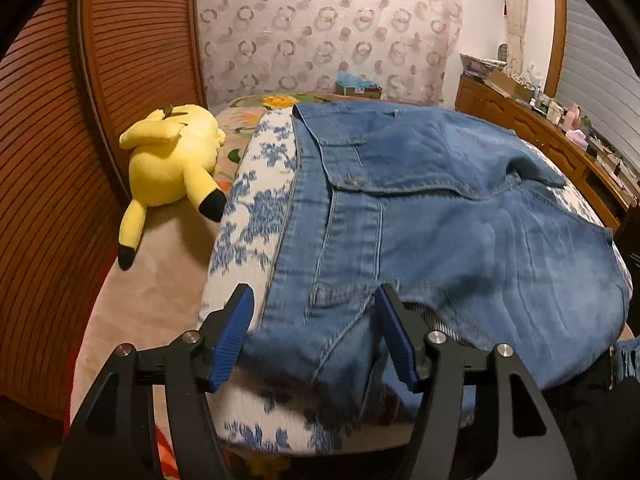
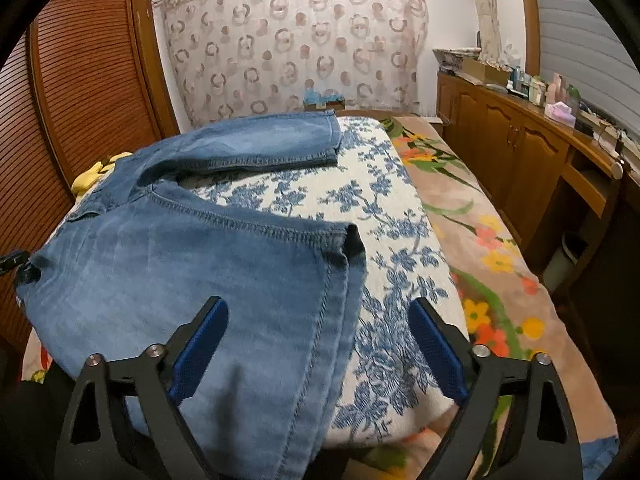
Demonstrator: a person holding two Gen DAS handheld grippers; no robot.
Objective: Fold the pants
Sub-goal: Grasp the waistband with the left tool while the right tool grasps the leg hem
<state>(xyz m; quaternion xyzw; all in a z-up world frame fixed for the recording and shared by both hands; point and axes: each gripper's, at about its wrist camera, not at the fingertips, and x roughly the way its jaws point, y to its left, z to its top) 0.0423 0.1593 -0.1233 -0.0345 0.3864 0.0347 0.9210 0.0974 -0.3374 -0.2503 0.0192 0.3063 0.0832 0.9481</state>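
Faded blue denim pants (image 1: 460,216) lie spread on blue-floral white cushion (image 2: 384,248). Left gripper (image 1: 316,340) open, waistband between pads, untouched. Right gripper (image 2: 320,344) open over leg hem. Denim looks heavy, limp, grippy: pinch stitched seams, you lift both ends together.

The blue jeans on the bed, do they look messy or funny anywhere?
A little. The blue denim jeans lie spread on the blue-flowered white cloth with legs splayed apart, not yet folded. A yellow plush toy sprawls beside them.
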